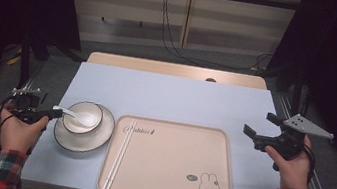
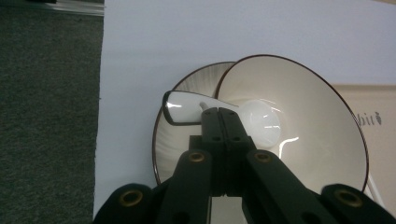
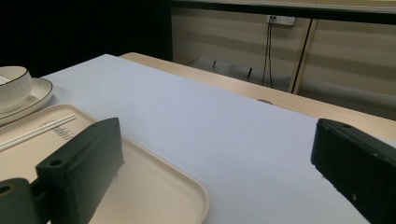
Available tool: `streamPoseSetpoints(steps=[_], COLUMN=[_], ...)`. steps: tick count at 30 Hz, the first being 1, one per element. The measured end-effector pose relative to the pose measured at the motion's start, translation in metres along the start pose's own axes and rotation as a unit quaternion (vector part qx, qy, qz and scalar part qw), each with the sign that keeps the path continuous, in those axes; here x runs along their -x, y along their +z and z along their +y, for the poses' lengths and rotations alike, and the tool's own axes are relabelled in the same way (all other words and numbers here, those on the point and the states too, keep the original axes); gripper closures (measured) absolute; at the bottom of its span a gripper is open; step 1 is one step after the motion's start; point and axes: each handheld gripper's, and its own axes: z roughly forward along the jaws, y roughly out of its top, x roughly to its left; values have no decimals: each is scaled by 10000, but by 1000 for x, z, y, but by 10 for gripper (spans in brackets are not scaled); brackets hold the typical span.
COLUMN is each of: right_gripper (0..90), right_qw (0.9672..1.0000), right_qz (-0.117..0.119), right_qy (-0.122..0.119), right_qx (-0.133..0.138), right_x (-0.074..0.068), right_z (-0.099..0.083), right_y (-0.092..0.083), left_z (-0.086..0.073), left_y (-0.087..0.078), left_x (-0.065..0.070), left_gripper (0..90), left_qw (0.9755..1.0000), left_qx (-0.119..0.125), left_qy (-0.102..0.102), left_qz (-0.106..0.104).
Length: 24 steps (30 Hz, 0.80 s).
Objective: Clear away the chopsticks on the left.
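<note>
While the right gripper (image 1: 260, 126) gapes, left gripper (image 1: 55, 113) jaws clench the spoon (image 2: 187, 106) over the bowl (image 2: 308, 116)

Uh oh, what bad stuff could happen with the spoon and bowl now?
The left gripper pinches the thin spoon handle, so the spoon might twist or slip out. Its scoop lies in the bowl, which merely sits on the plate, so a tug could perhaps tip or slide the bowl.

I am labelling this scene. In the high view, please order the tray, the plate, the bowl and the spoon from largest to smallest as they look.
1. tray
2. plate, under the bowl
3. bowl
4. spoon, lying in the bowl with its handle between the shut jaws of the left gripper
</note>
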Motion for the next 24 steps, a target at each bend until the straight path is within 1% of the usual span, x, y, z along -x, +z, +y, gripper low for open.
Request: streamPoseSetpoints(steps=[2,5,7,8,9,11,13,14,16,17,19,22,23,24], right_gripper=[17,17,17,17,17,17,17,17,17,17,17,17,17,18], right_qw=[10000,10000,10000,10000,10000,10000,10000,10000,10000,10000,10000,10000,10000,10000], right_qz=[-3,-1,-11,-12,-8,-7,-12,-9,-5,-2,-5,-4,8,14], right_qy=[0,9,7,9,1,16,8,5,13,4,1,0,-1,-11], right_qx=[-6,1,20,18,14,16,9,8,-1,11,21,17,29,19], right_x=[0,0,1,1,1,1,1,1,0,0,0,0,0,0], right_z=[0,0,0,0,0,0,0,0,0,0,0,0,0,0], right_y=[0,0,-1,-1,-1,-1,-1,-1,-1,-1,-1,-1,-1,-1], left_z=[0,0,-1,-2,-2,-3,-4,-4,-6,-6,-7,-7,-7,-7], left_y=[1,3,3,3,2,0,-1,-2,-4,-4,-5,-2,-1,0], left_x=[0,1,2,2,2,3,2,2,2,1,0,-2,-2,-2], left_gripper=[900,898,878,856,829,803,754,731,706,688,653,611,599,595], left_qw=[10000,9999,9999,9998,9997,9996,9993,9992,9992,9990,9985,9977,9976,9976], left_qx=[54,111,140,186,187,223,284,297,292,324,396,496,514,515], left_qy=[18,36,3,-85,-118,-150,-249,-266,-277,-297,-375,-465,-457,-458], left_qz=[25,-15,-31,-45,-71,20,-11,-51,12,-3,43,-31,28,31])
